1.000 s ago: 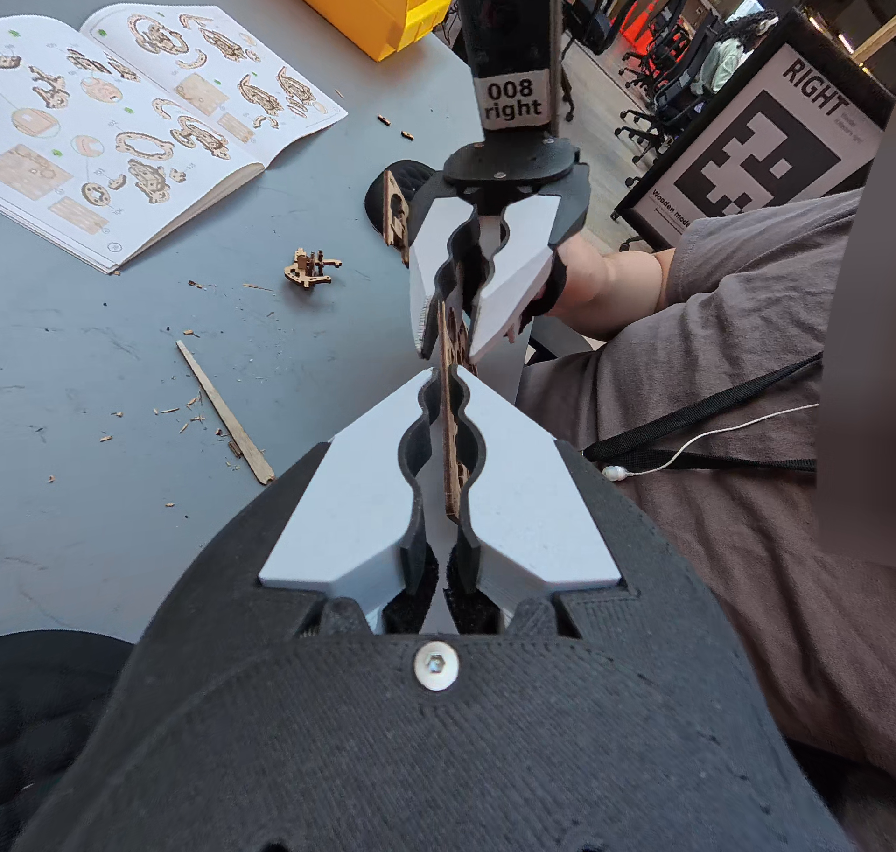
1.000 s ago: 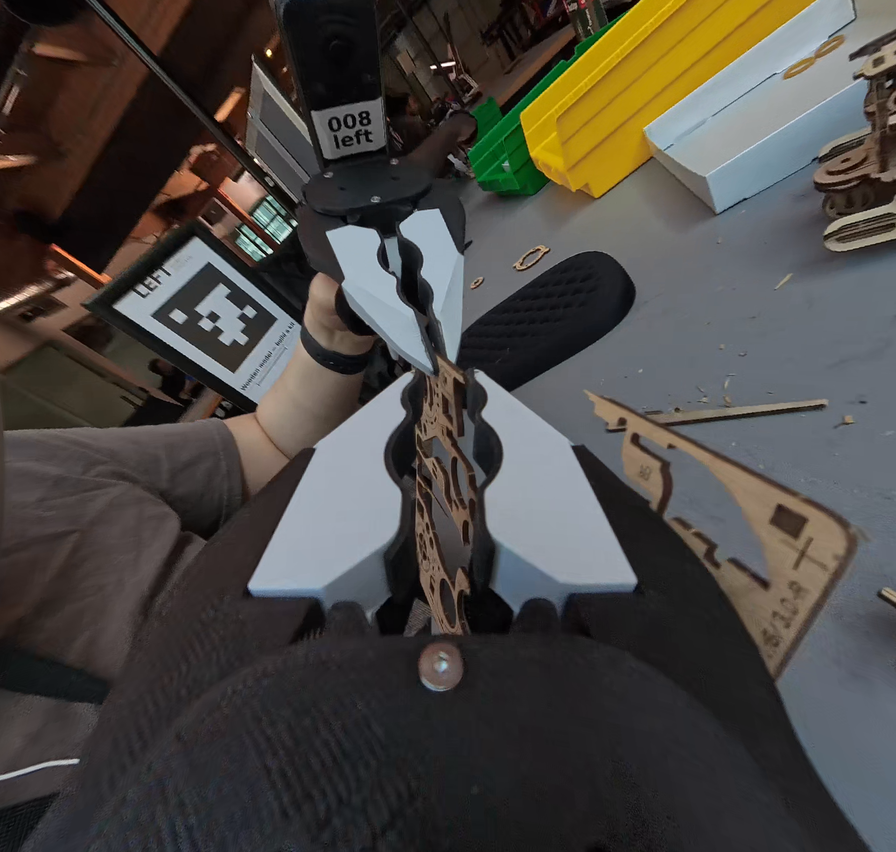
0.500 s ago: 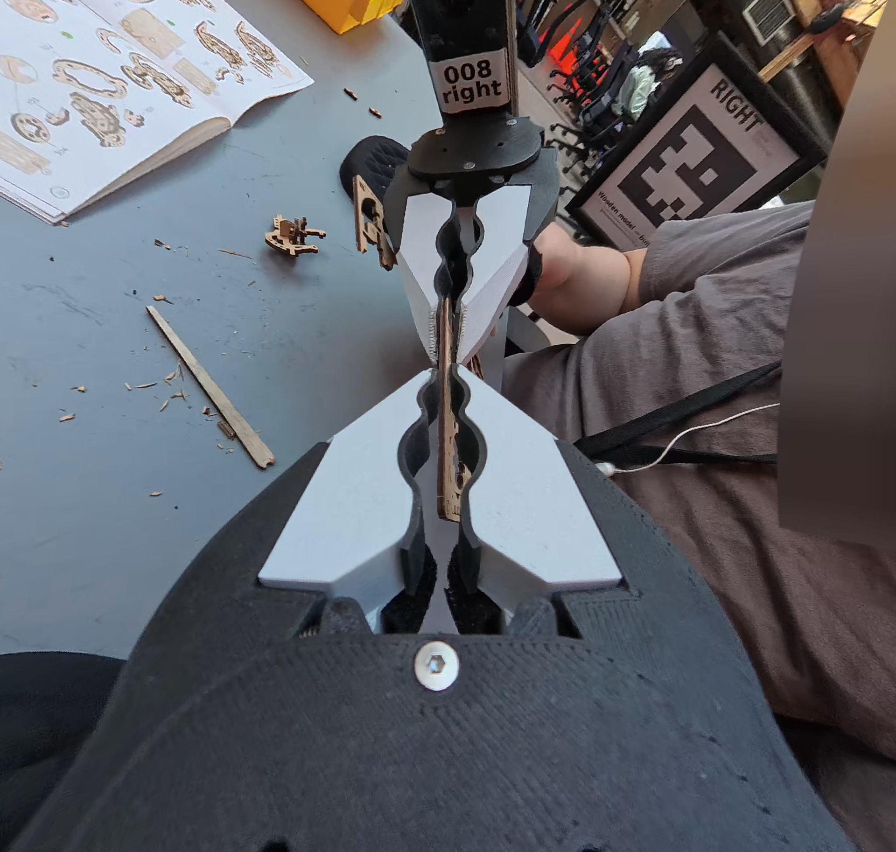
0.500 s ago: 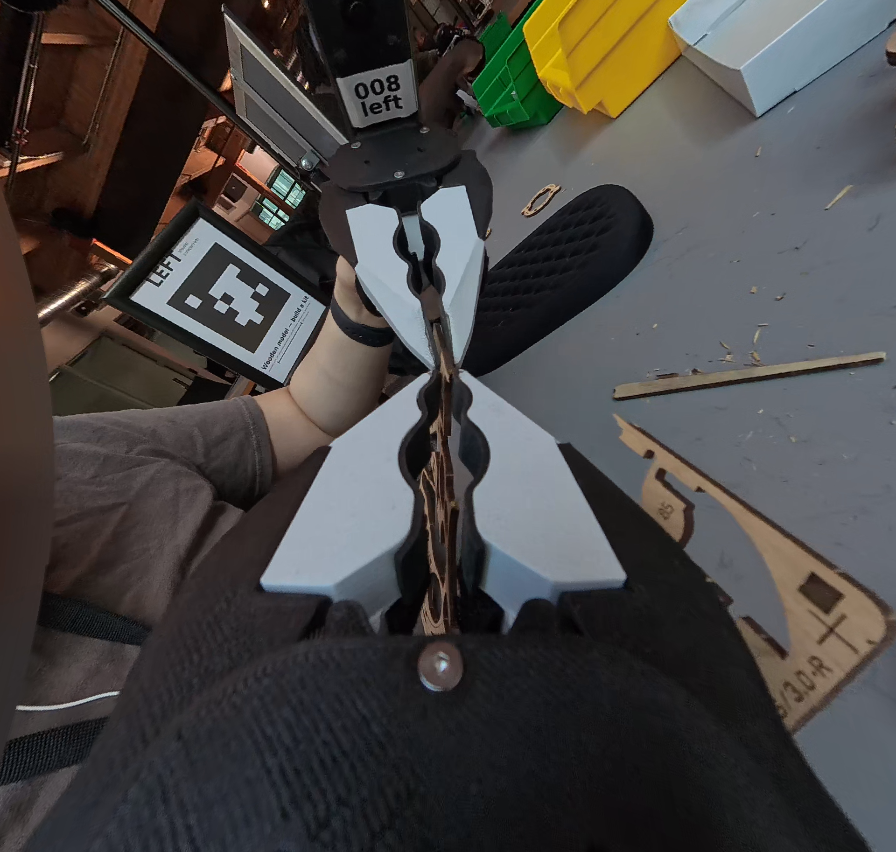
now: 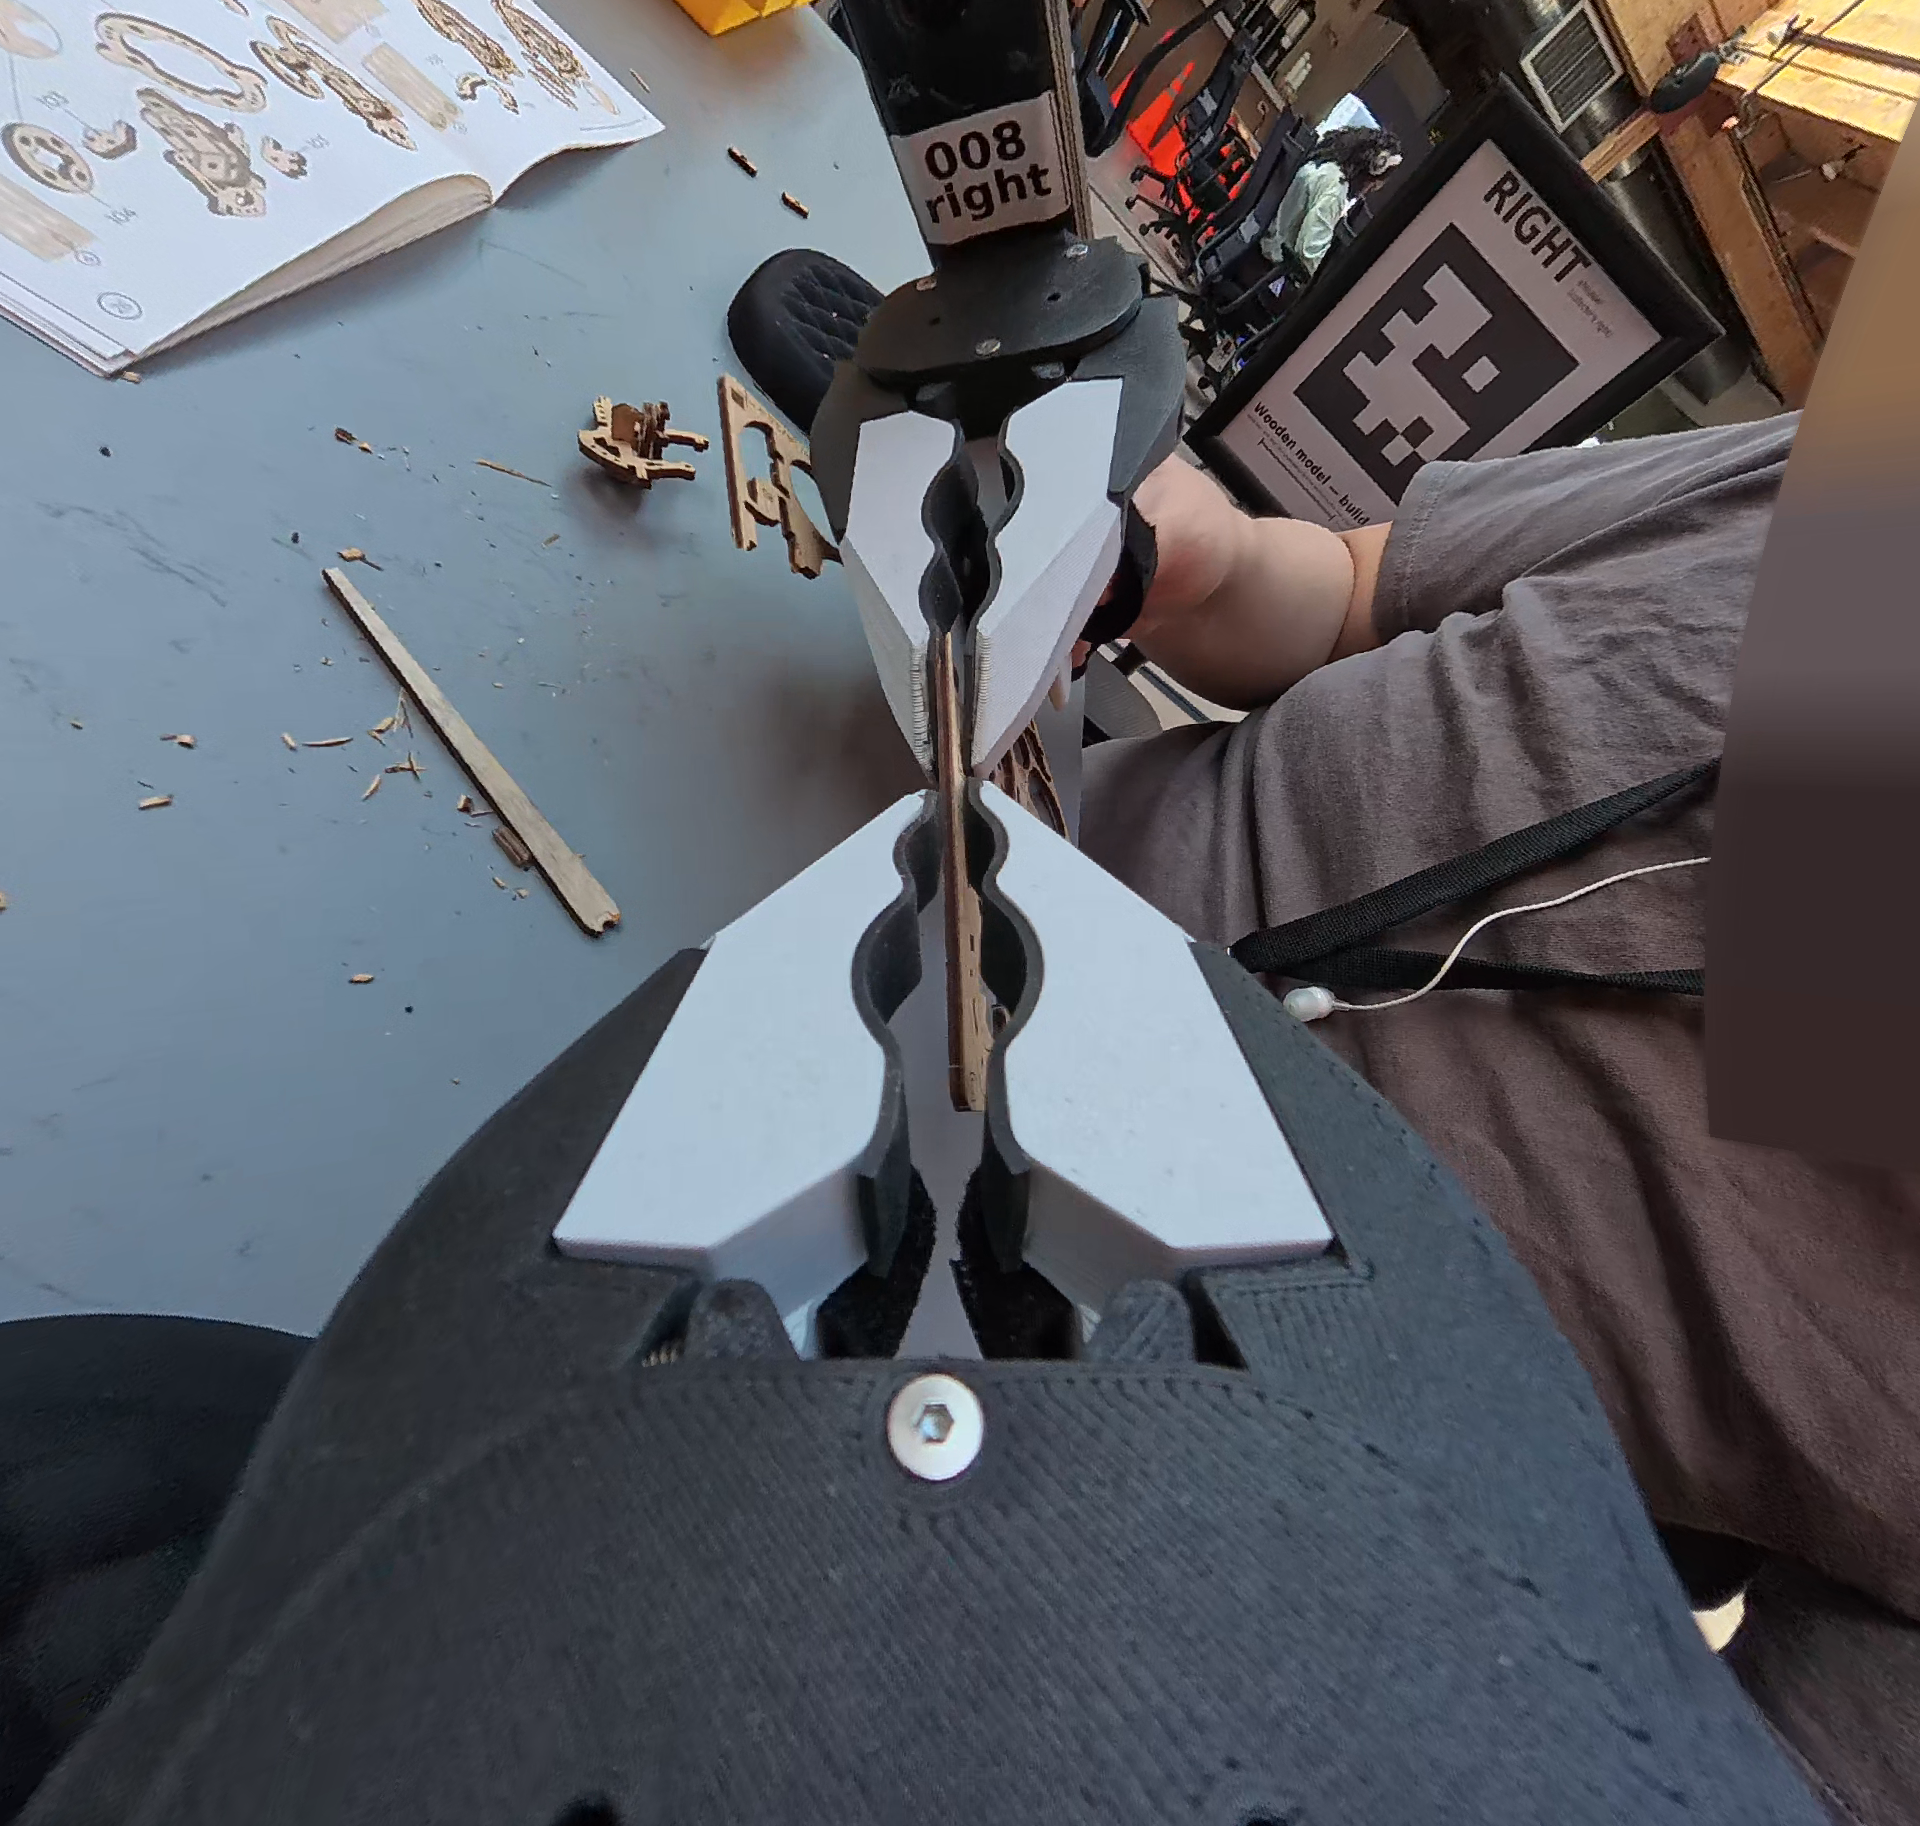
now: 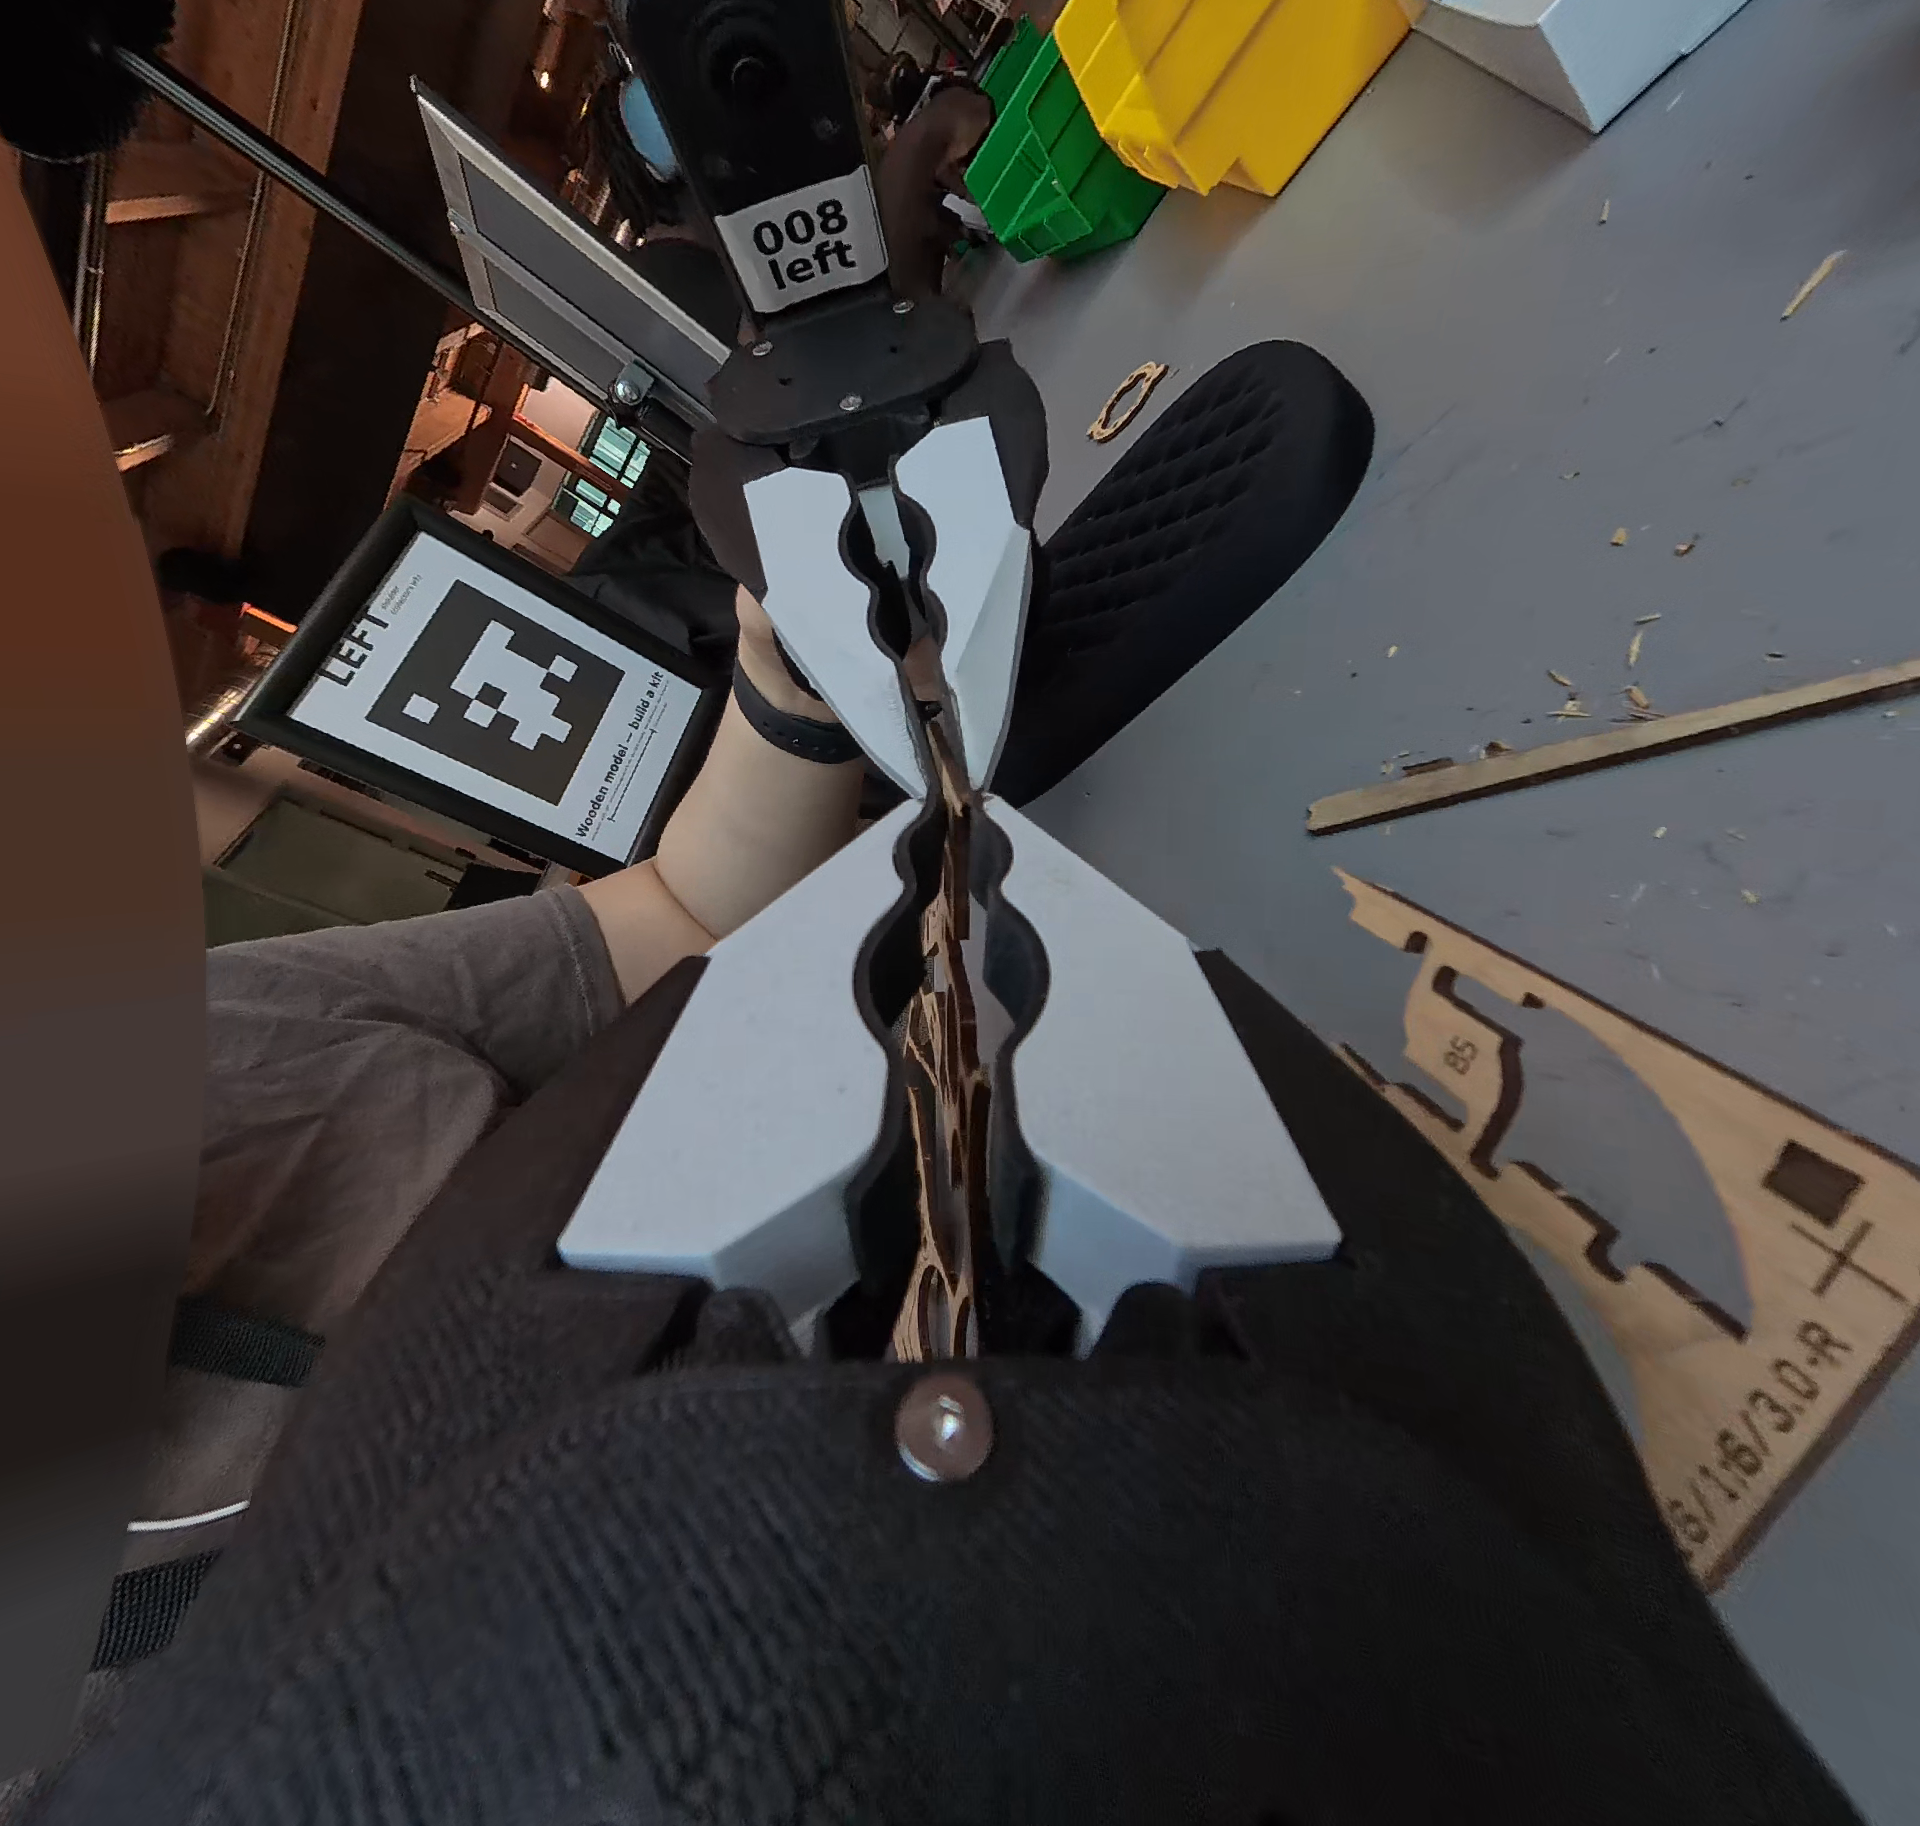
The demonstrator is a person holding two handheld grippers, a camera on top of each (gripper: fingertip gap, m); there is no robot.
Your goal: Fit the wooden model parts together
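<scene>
My left gripper is shut on a thin flat wooden part seen edge-on. My right gripper is shut on a perforated wooden plate. The two grippers point at each other, tip to tip, above the person's lap at the table edge. The right gripper faces me in the left wrist view, and the left gripper faces me in the right wrist view. The wood runs from one pair of jaws into the other. I cannot tell whether the two parts are joined.
On the grey table lie an open instruction booklet, a wooden strip, a small wooden assembly and chips. A cut-out wooden sheet, black pad, yellow bins, green bins and white box show too. My two grippers' fingertips are within a few centimetres of each other.
The two grippers have closed the gap and now stand nearly tip to tip. The perforated plate has turned from face-on towards edge-on. Both grips stay shut.
</scene>
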